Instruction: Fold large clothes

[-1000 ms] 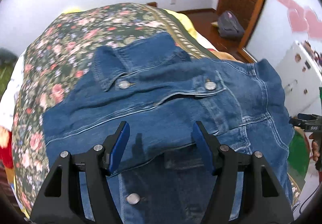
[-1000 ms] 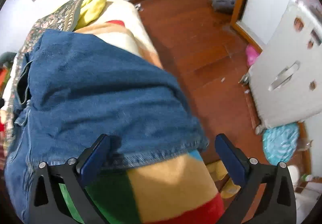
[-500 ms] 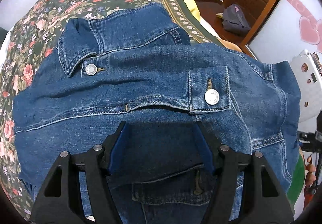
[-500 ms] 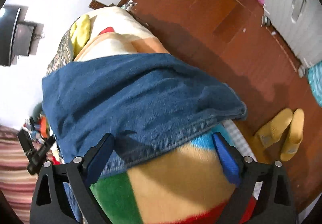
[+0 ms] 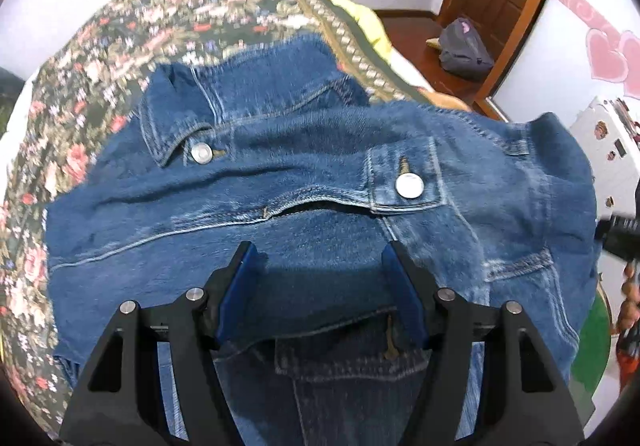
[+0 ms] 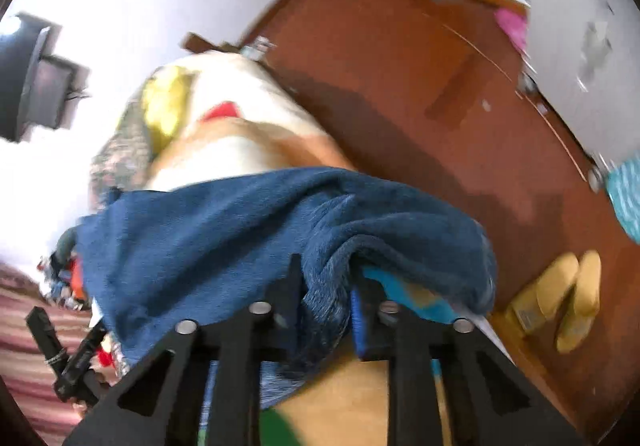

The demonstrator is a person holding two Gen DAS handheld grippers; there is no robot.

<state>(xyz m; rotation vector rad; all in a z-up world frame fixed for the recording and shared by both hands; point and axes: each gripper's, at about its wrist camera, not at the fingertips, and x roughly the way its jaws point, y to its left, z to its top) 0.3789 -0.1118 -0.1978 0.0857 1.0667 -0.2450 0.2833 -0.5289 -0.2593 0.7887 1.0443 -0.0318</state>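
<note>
A blue denim jacket (image 5: 304, 173) lies spread on a bed, front up, with its collar at the far left and two metal buttons showing. My left gripper (image 5: 320, 270) is open just above the jacket's chest, its blue-padded fingers apart on either side of a flat stretch of denim. In the right wrist view the jacket's hem (image 6: 328, 246) bunches up at the bed's edge. My right gripper (image 6: 326, 286) is shut on that bunched denim edge, and the fabric fills the gap between the fingers.
The bed has a dark floral cover (image 5: 80, 93) and a multicoloured blanket (image 6: 352, 406) at its near edge. A wooden floor (image 6: 440, 93) runs beside the bed, with yellow slippers (image 6: 560, 298). A grey backpack (image 5: 464, 49) sits by a wooden door. White furniture (image 5: 612, 149) stands at right.
My right gripper has closed from wide open onto the jacket's hem, which now bunches between its fingers. My left gripper pulled back slightly from the jacket and stays open.
</note>
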